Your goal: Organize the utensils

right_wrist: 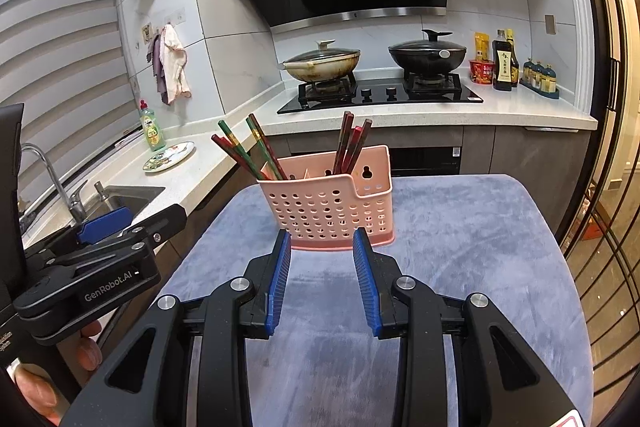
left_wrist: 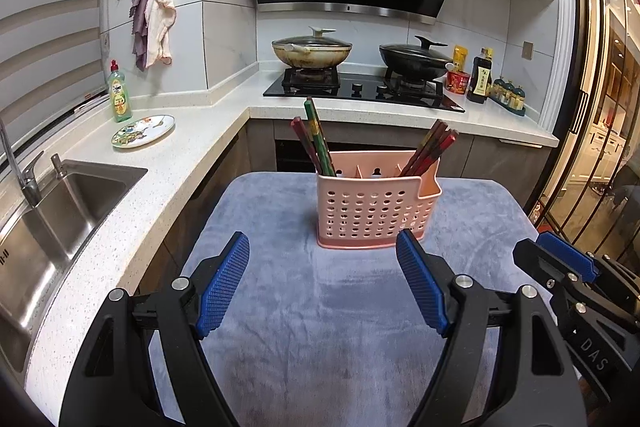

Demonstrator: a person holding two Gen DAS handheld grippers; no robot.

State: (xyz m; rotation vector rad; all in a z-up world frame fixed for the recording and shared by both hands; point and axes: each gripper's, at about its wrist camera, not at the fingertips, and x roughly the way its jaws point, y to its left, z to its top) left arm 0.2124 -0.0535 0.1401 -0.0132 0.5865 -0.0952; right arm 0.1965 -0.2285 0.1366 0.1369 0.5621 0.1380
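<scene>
Standing on the blue-grey cloth of the table, the pink perforated holder keeps chopsticks in its two end compartments.

One bunch of red and green chopsticks leans in the left compartment, and a second bunch of dark red chopsticks leans in the right one. The left gripper hovers near the holder with its jaws wide apart and holding nothing. The right gripper is just before the holder, jaws open more narrowly, also with nothing between them. A sink lies to the left, a stove with two covered pans behind.
</scene>
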